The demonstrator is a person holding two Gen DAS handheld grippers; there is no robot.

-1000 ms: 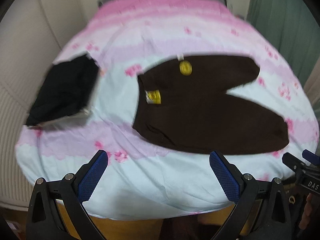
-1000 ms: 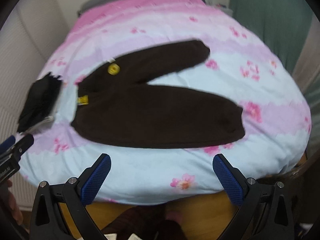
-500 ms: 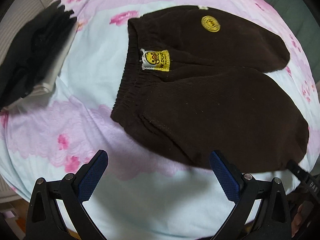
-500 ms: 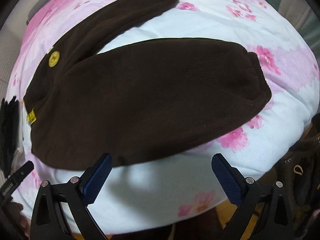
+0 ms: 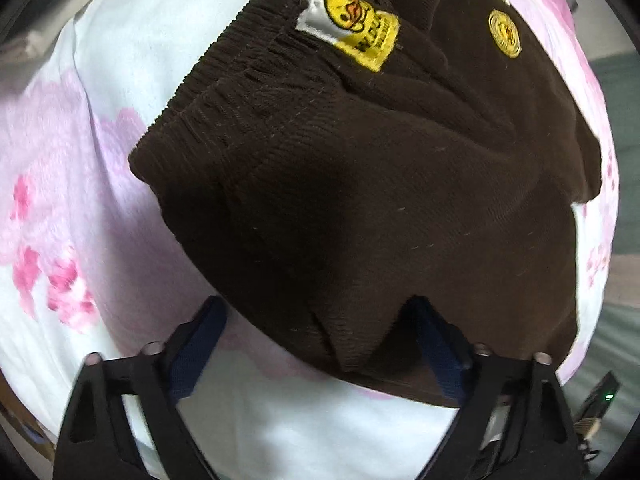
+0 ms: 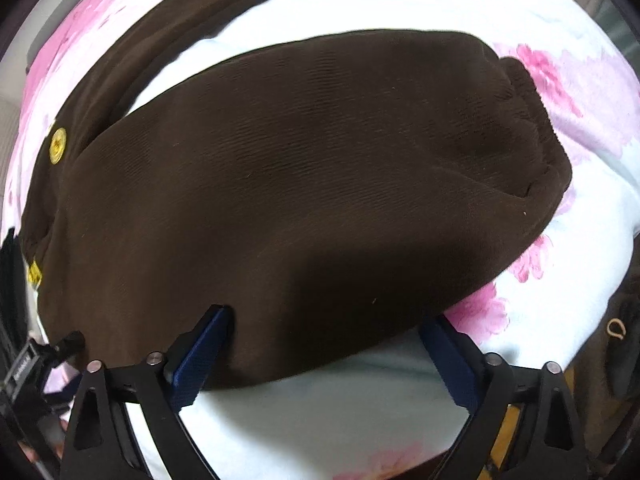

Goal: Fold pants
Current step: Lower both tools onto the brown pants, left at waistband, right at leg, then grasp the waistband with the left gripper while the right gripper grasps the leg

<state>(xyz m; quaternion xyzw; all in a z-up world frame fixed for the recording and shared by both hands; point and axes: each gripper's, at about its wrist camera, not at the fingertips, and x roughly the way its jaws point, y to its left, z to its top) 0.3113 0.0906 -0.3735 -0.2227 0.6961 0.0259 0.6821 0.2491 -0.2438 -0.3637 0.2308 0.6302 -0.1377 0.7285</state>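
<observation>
While both hand-held grippers, left point(image 5: 316, 344) and right point(image 6: 326, 344), have been closing on the near edge of the brown corduroy pants point(image 6: 280, 168), jaws not yet clamped, no fold is made; legs lie splayed on the pink floral bedspread point(image 6: 580, 280).

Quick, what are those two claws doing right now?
Left gripper: open, fingers closing around the pants edge.
Right gripper: open, fingers closing around the pants' edge.

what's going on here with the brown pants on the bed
A person holds a gripper in each hand over small brown pants spread flat on a pink floral blanket. The left gripper is at the near edge by the waistband; the right gripper is at the near leg's edge. Both have just been closing with fabric between the jaws, but neither looks clamped yet. Nothing is folded.
</observation>
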